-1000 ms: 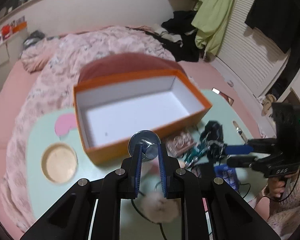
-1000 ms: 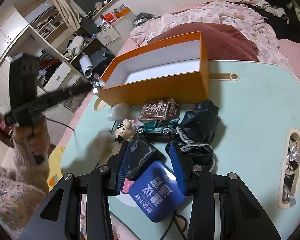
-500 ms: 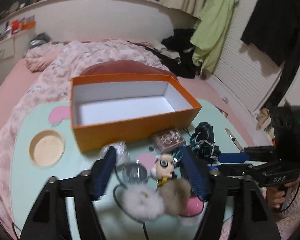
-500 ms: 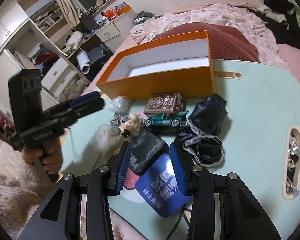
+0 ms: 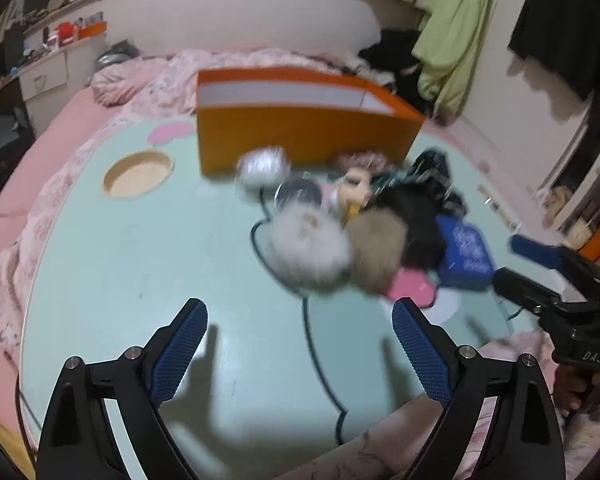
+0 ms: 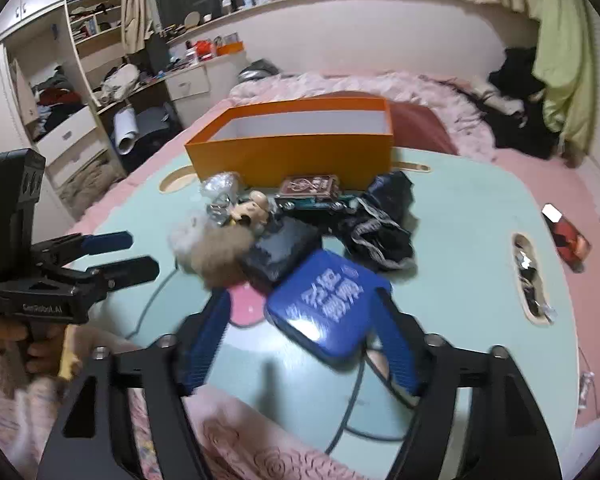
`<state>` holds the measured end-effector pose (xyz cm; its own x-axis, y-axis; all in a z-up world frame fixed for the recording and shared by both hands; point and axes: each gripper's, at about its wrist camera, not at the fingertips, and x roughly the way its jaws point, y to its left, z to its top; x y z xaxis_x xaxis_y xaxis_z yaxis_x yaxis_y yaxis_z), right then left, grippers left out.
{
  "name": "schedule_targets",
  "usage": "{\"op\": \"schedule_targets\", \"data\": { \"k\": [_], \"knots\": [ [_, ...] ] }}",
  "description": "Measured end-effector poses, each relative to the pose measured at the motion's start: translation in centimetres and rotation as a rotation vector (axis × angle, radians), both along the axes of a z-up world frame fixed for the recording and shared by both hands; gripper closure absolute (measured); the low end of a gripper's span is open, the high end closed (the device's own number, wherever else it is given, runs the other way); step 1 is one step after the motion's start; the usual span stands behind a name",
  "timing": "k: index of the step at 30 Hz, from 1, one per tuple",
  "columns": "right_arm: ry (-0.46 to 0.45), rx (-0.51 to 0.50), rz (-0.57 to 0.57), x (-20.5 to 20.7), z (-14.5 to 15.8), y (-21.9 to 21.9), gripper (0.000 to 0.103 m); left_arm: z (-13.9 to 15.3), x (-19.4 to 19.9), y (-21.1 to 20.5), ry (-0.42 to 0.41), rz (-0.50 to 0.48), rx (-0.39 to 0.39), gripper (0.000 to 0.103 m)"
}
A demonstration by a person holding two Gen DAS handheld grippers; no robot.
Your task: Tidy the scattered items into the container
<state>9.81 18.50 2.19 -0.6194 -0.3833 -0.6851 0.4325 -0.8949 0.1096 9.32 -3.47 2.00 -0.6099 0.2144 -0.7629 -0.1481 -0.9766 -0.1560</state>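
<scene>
While both claws are opening and empty, left claw [image 5: 300,344] and right claw [image 6: 304,336] face clutter heaped at the six o'clock side of the open orange cardboard box [image 6: 296,148], presumably for short transfers.

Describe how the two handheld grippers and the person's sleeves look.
Both the left gripper and the right gripper are black frames with silver bolts and blue ribbed pads. Pistol-style black handles carry white lettering. The sleeve is fuzzy pink knit.

A lived-in bedroom (pink quilt [image 6: 380,88] on the bed, hanging clothes [image 6: 560,60], cluttered wardrobe shelves [image 6: 60,112])
</scene>
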Motion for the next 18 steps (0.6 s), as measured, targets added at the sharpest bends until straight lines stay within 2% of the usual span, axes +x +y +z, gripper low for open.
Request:
{"op": "schedule_targets", "data": {
  "k": [3, 6, 7, 9, 11, 18],
  "knots": [
    [0.003, 0.045, -0.078, 0.2, -1.2, 0.5, 0.023, -0.8, -0.3, 0.2, -0.031, 0.006, -0.018, 0.009],
    [-0.076, 0.071, -0.137, -0.7, -2.7, 0.9, 0.022, -1.5, -0.4, 1.0, -0.017, 0.011, -0.123, 0.000],
    [-0.074, 0.099, -0.147, -0.9, -3.1, 0.7, 0.021, -1.7, -0.4, 1.3, -0.004, 0.004, -0.159, 0.000],
    [-0.062, 0.146, -0.144, -0.9, -3.4, 0.1, 0.014, -1.9, -0.4, 1.3, 0.008, -0.009, -0.154, 0.000],
    [-0.071, 0.153, -0.111, -1.2, -3.7, -0.4, 0.000, -2.0, -0.4, 1.2, 0.016, -0.017, -0.153, 0.000],
    [-0.062, 0.151, -0.089, -1.8, -4.1, -0.2, 0.000, -2.0, -0.1, 1.0, 0.040, -0.030, -0.148, 0.000]
  ]
}}
